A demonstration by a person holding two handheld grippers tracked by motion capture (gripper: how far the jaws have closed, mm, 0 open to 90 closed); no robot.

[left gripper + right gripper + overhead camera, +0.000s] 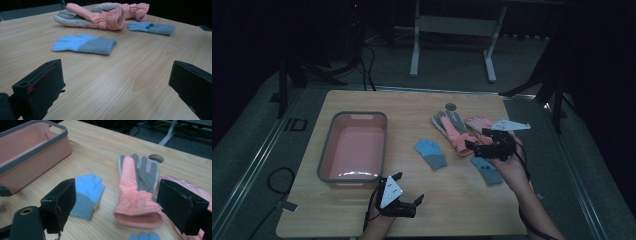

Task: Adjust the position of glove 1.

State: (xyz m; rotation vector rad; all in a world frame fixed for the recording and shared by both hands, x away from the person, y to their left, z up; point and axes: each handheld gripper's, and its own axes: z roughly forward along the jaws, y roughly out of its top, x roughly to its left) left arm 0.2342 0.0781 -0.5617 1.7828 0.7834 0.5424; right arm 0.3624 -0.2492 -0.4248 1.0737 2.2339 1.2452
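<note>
Pink bin (30, 150) beside blue glove (87, 195)

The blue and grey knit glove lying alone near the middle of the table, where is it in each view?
High view: knit glove at table centre, right of the pink bin.
Left gripper view: upper middle, fingers pointing left.
Right gripper view: lower centre, beside the near jaw.
Shared landmark: the pink ski glove beside it.

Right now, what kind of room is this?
Probably a lab or workshop set up for recording: a wooden table in a dark room, cables on the floor, and a metal stand behind.
</note>
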